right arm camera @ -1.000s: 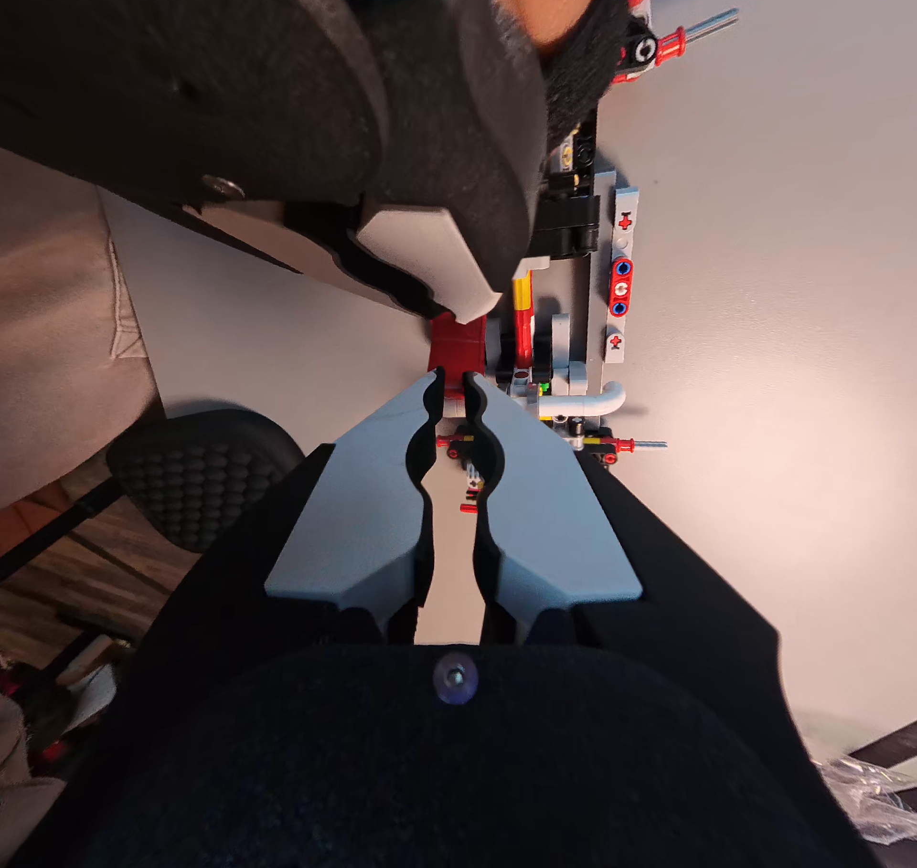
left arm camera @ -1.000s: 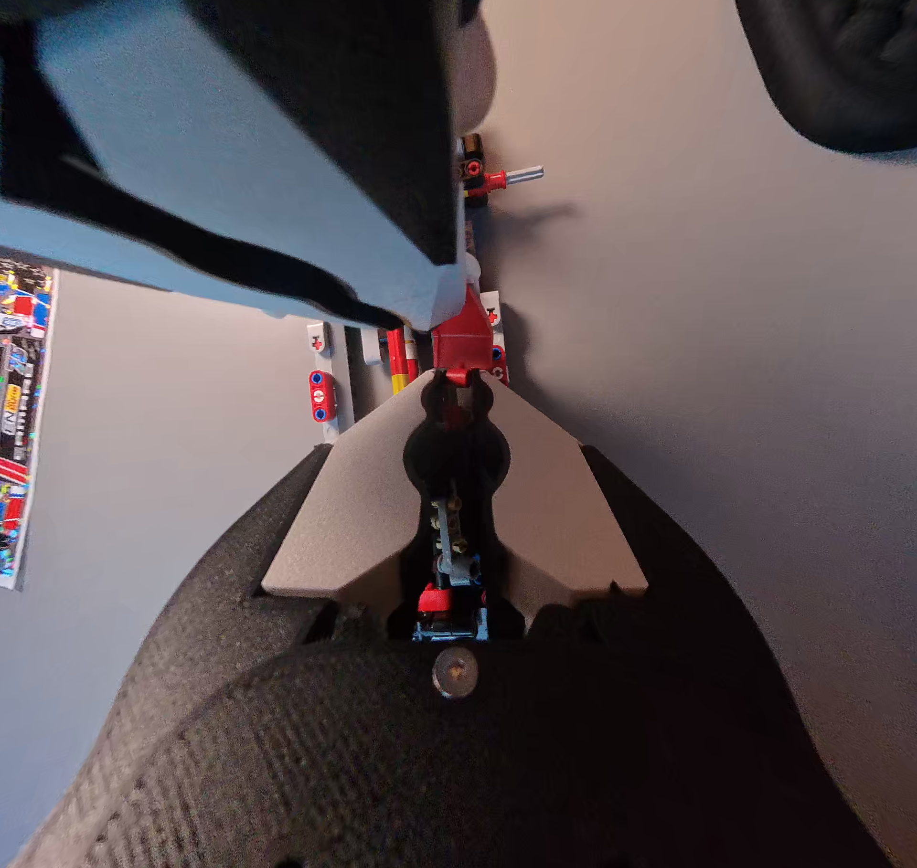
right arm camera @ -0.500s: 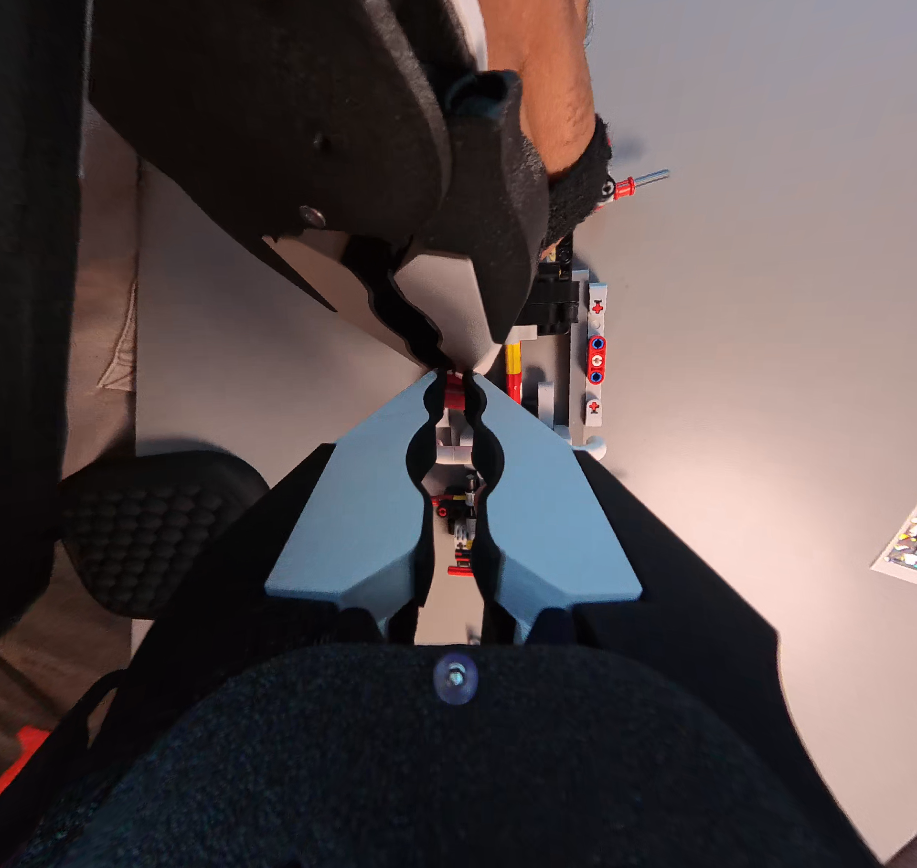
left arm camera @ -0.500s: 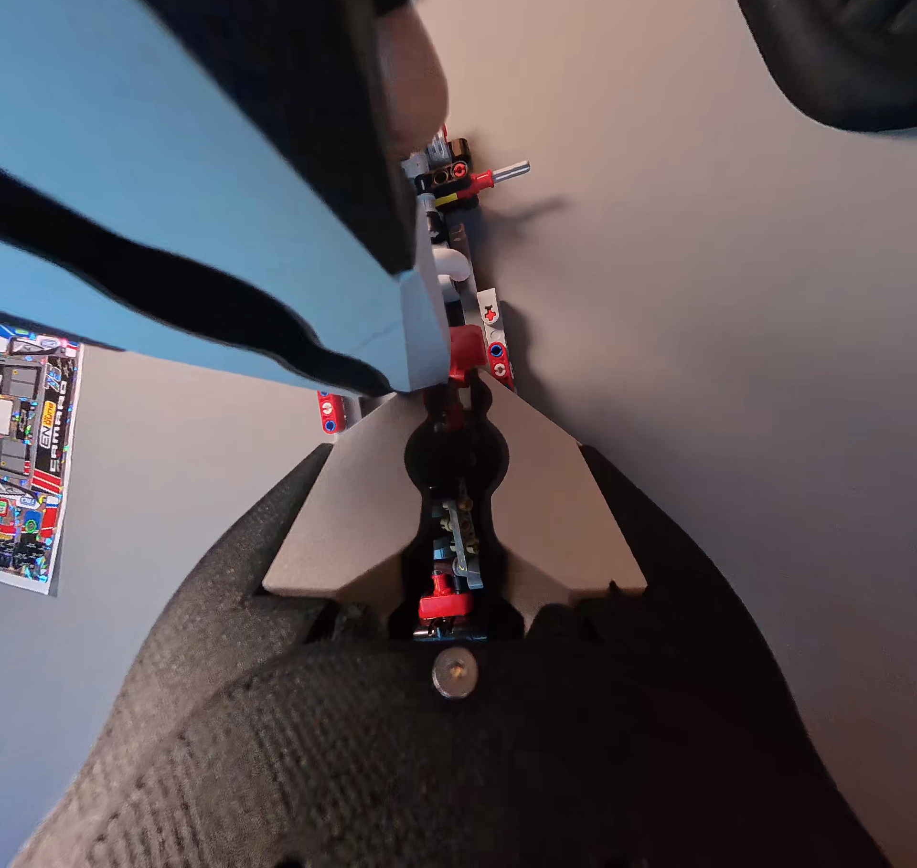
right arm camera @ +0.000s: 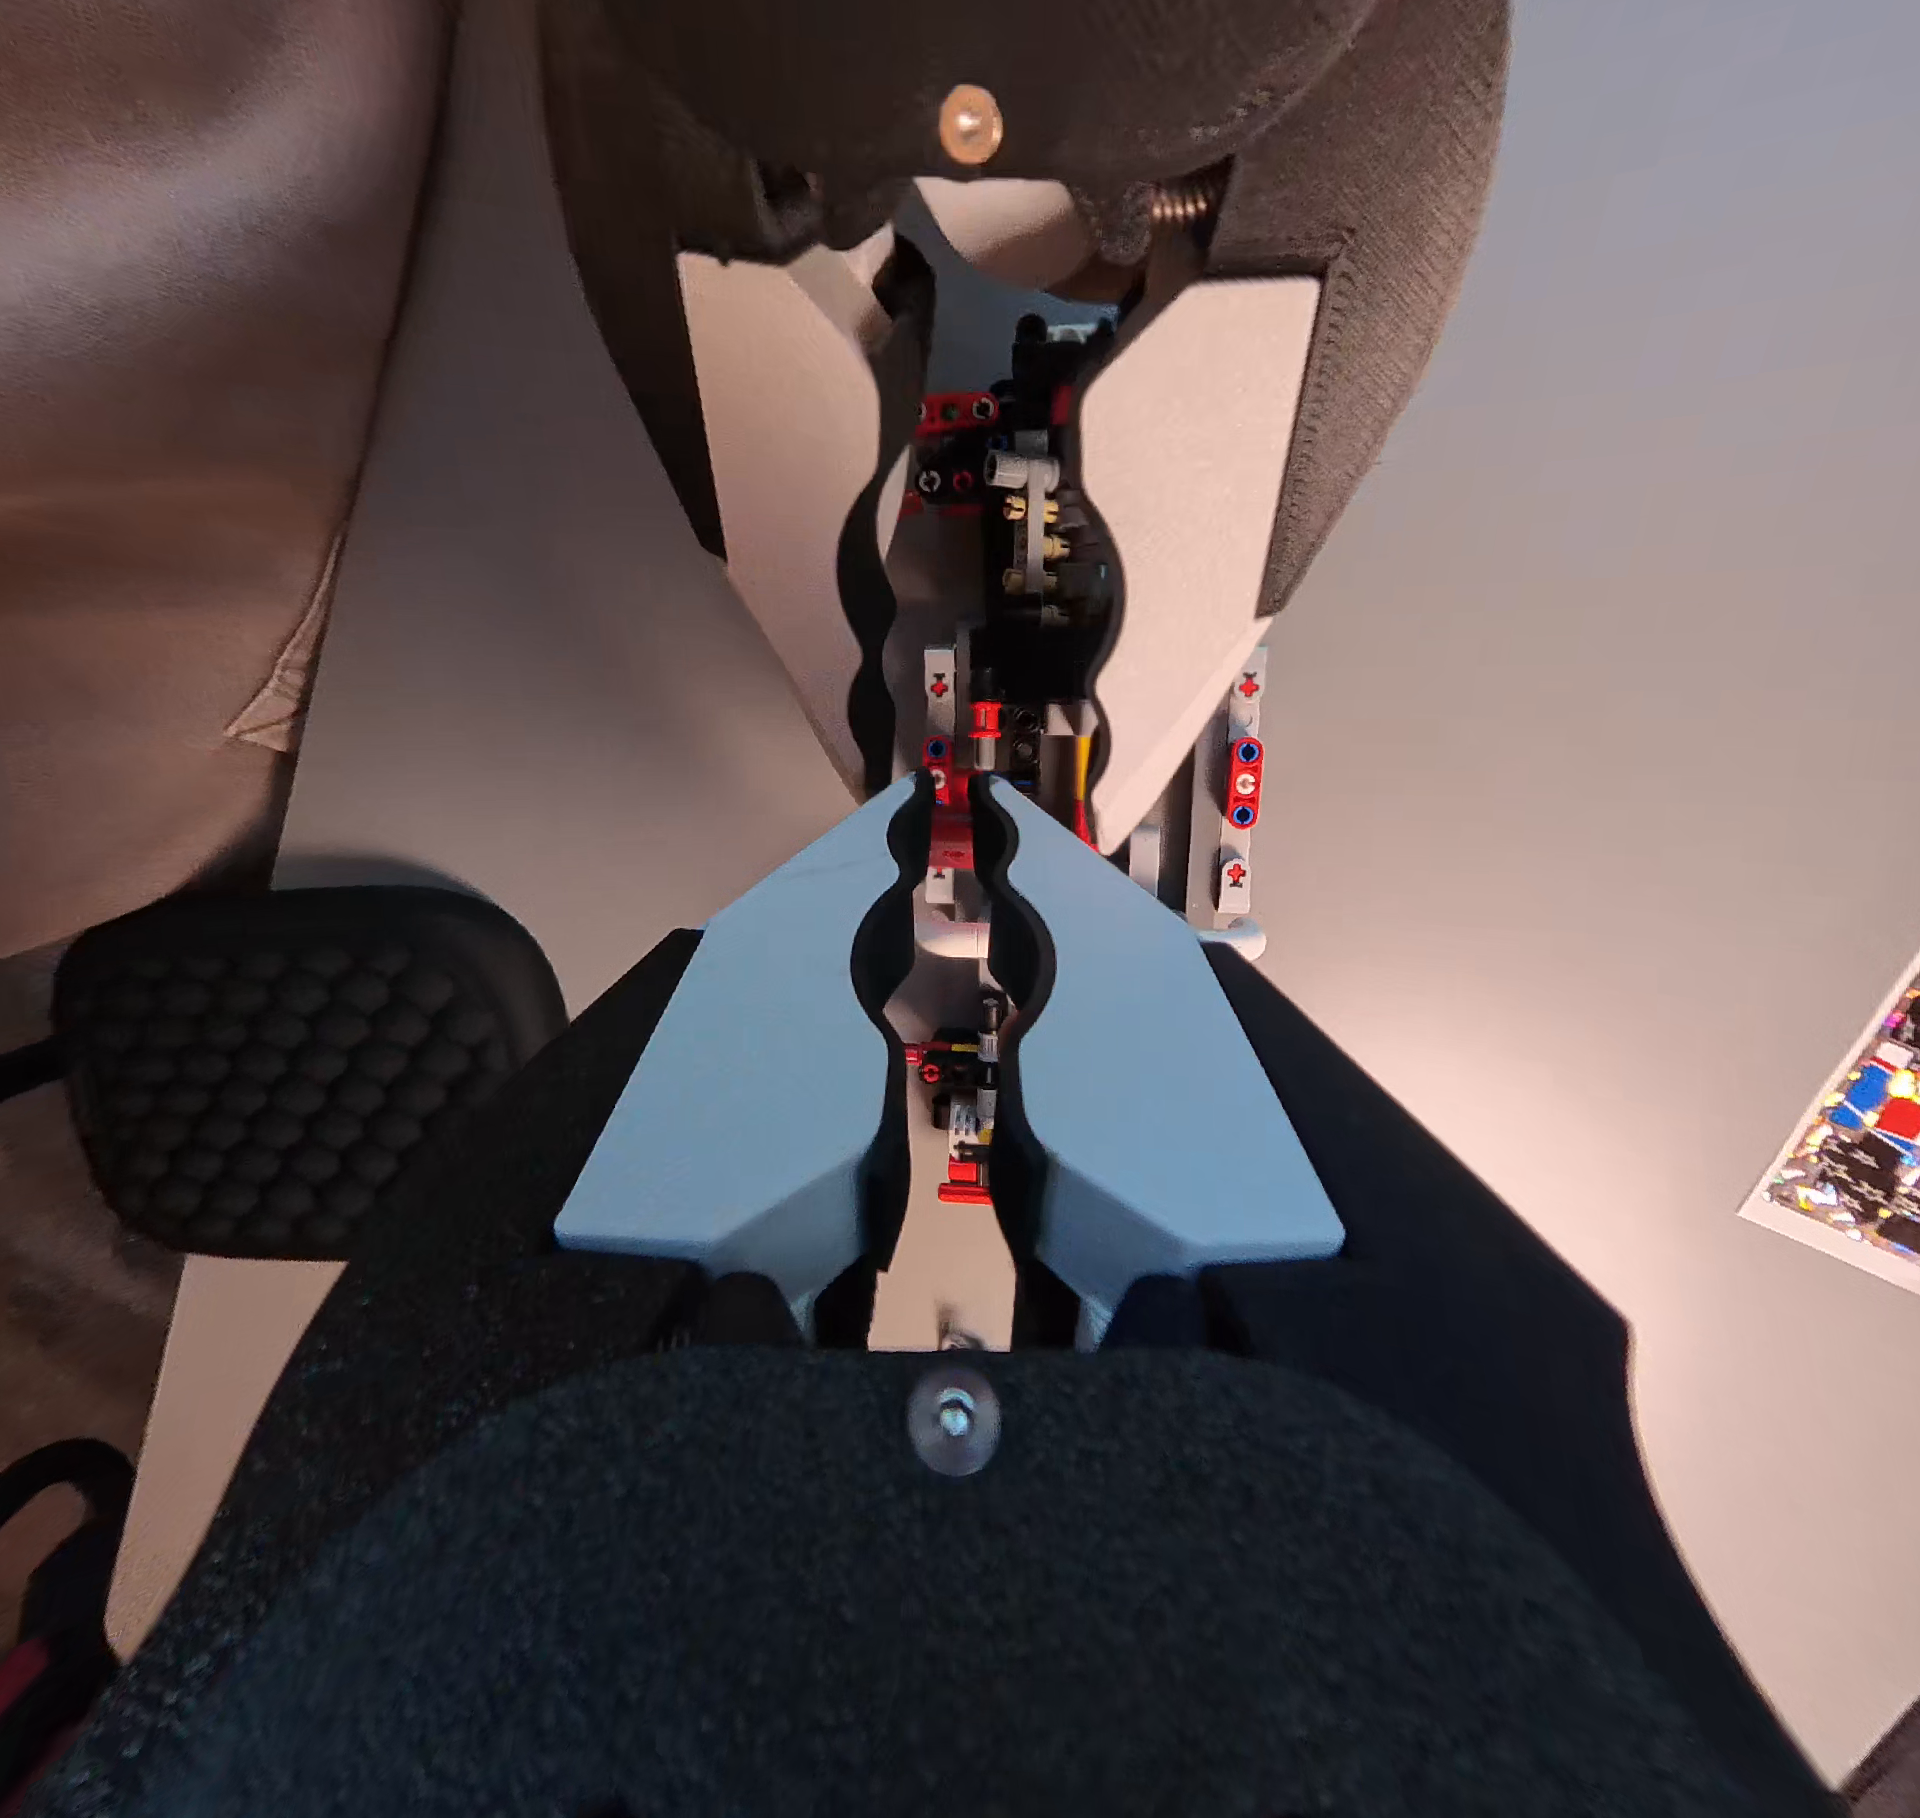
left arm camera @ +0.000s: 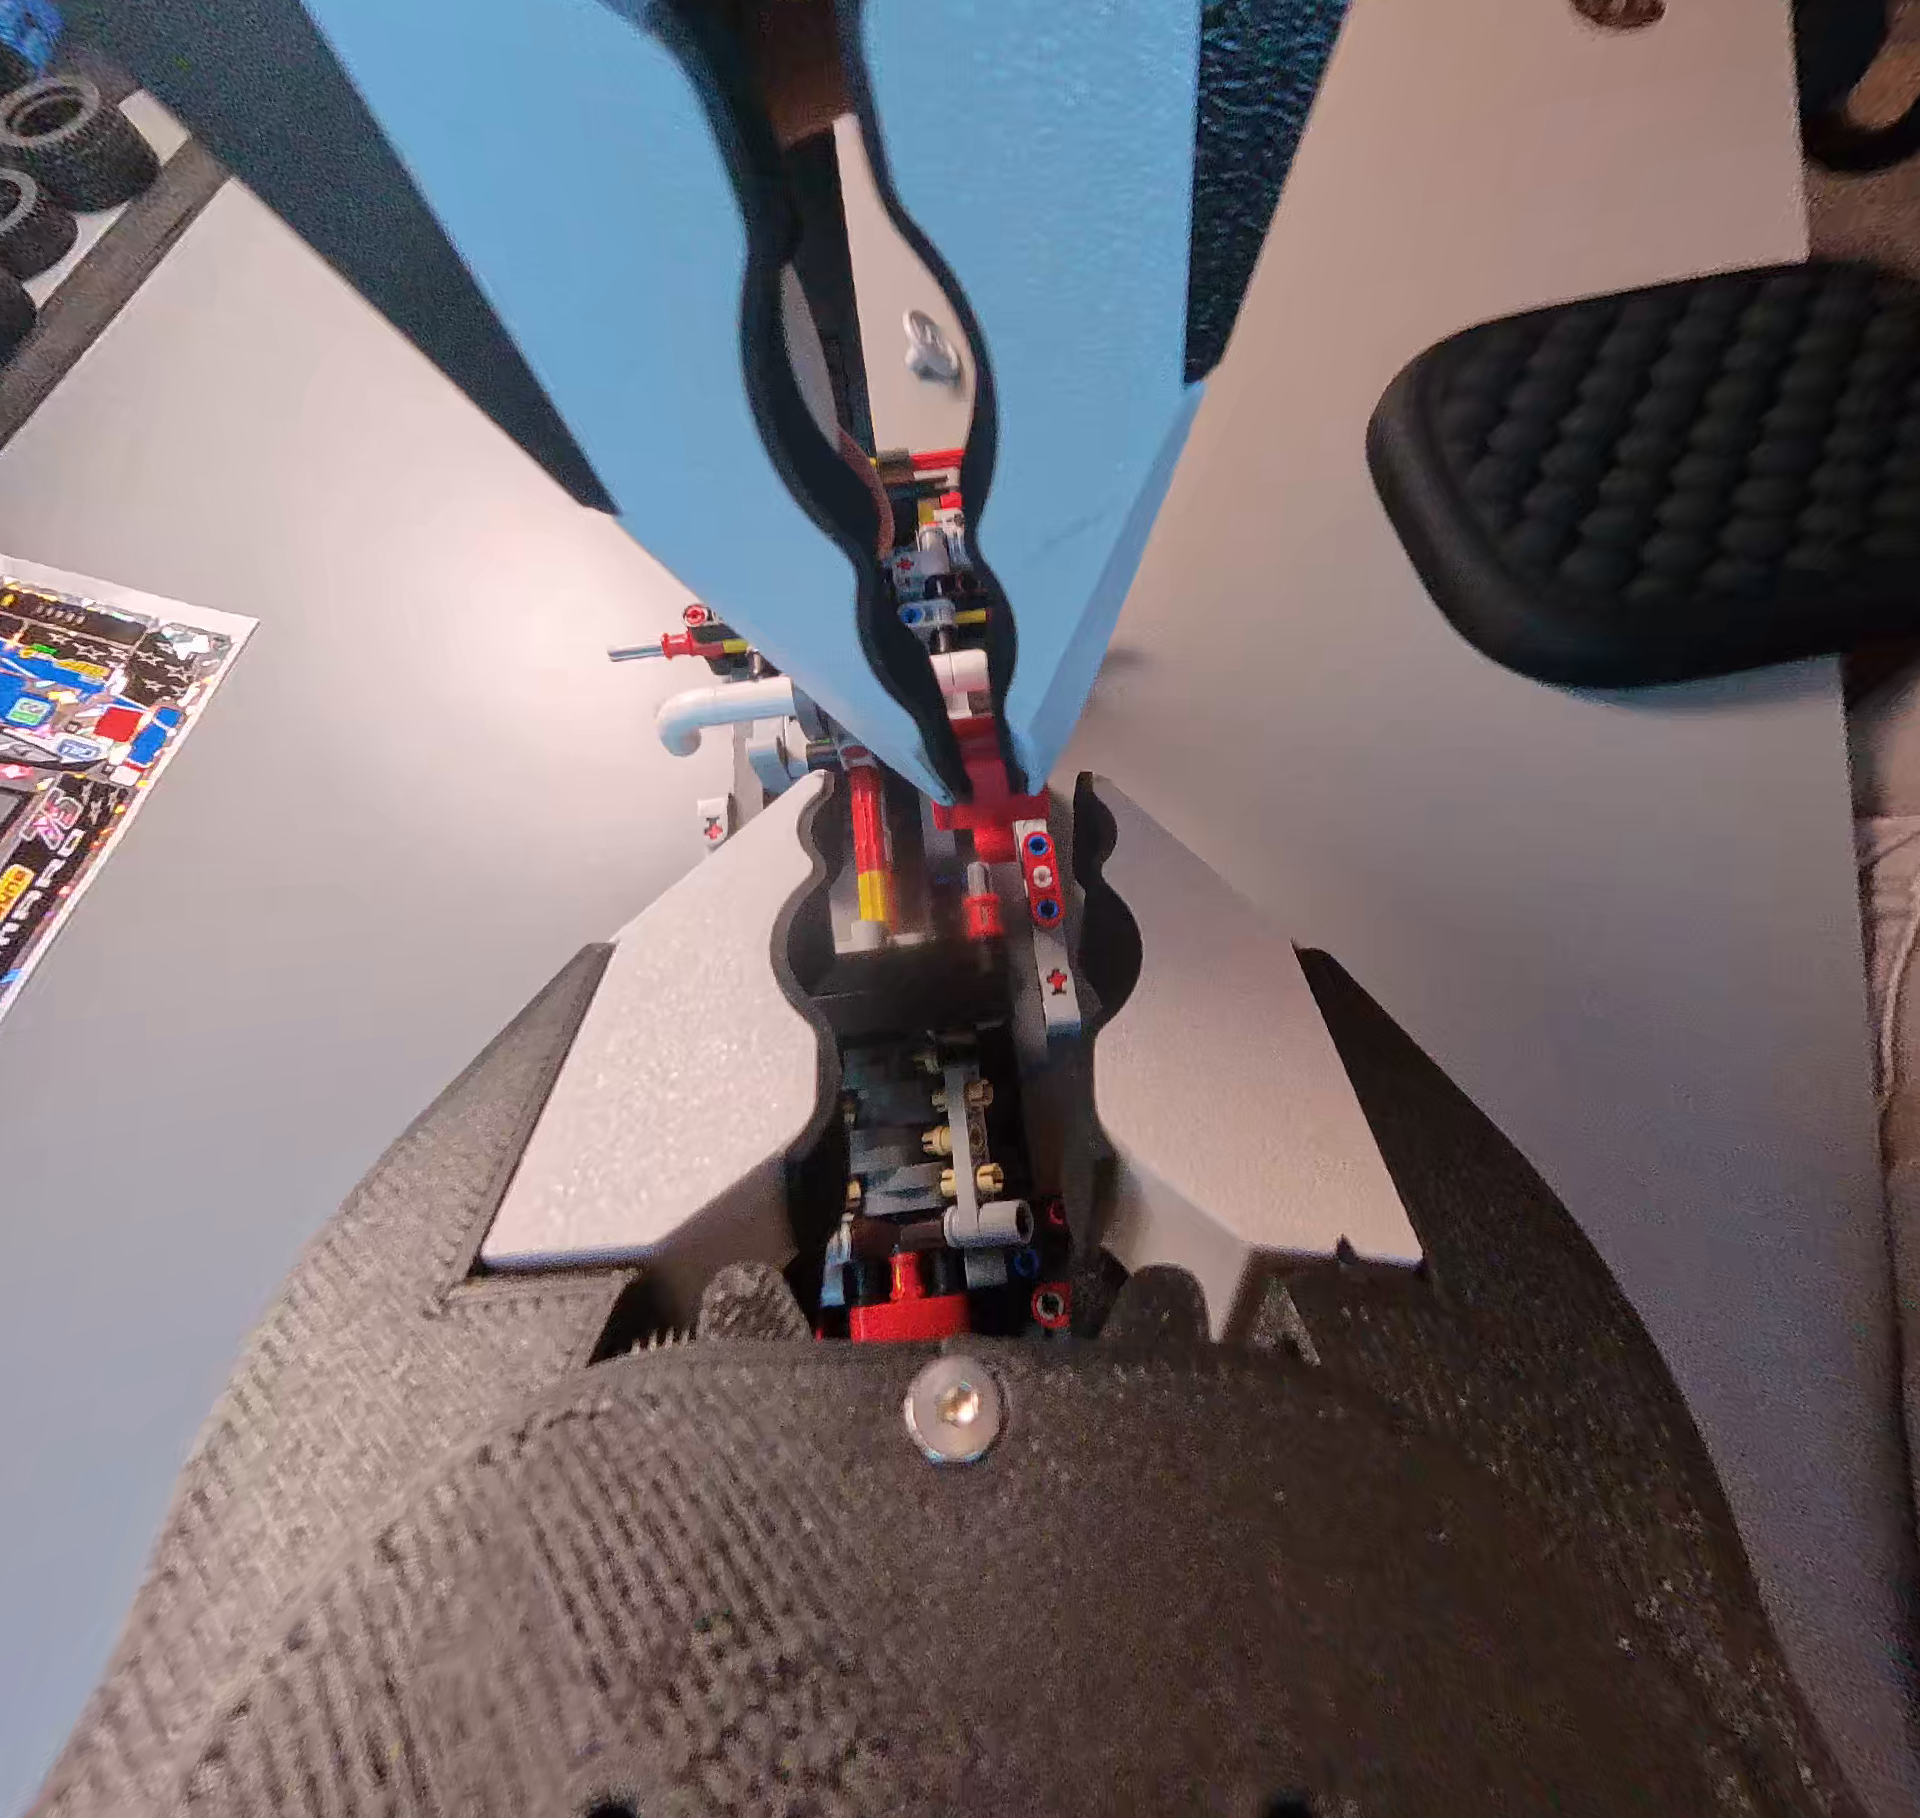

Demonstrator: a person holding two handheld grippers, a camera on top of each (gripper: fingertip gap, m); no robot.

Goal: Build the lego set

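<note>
The lego model point(left arm camera: 940, 947) is a long build of grey, black, red and yellow parts. It sits above the pale grey bench point(left arm camera: 343, 885), held between the two grippers, which face each other tip to tip.

The left gripper point(left arm camera: 951, 802) has grey fingers point(left arm camera: 675, 1062). They are partway apart and the model fills the gap between them. They look clamped on its black middle part, one finger on each side. The near end of the model, with a red part, reaches back to the gripper's body.

The right gripper point(right arm camera: 951, 781) has blue fingers point(right arm camera: 748, 1072). Its tips are almost together and pinch a small red piece point(right arm camera: 948, 849) on the model. In the left wrist view the blue tips meet on this red piece, just past the grey tips.

A white curved pipe point(left arm camera: 717, 710) sticks out on the left side of the model. A thin grey rod with a red end point(left arm camera: 655, 648) sticks out a little farther off.

A shiny sticker sheet point(left arm camera: 94, 760) lies flat on the bench, well to the left. A black bumpy pad point(left arm camera: 1662, 469) is at the far right, off the bench edge. Some black tyres point(left arm camera: 57, 158) sit at the far left corner.
</note>
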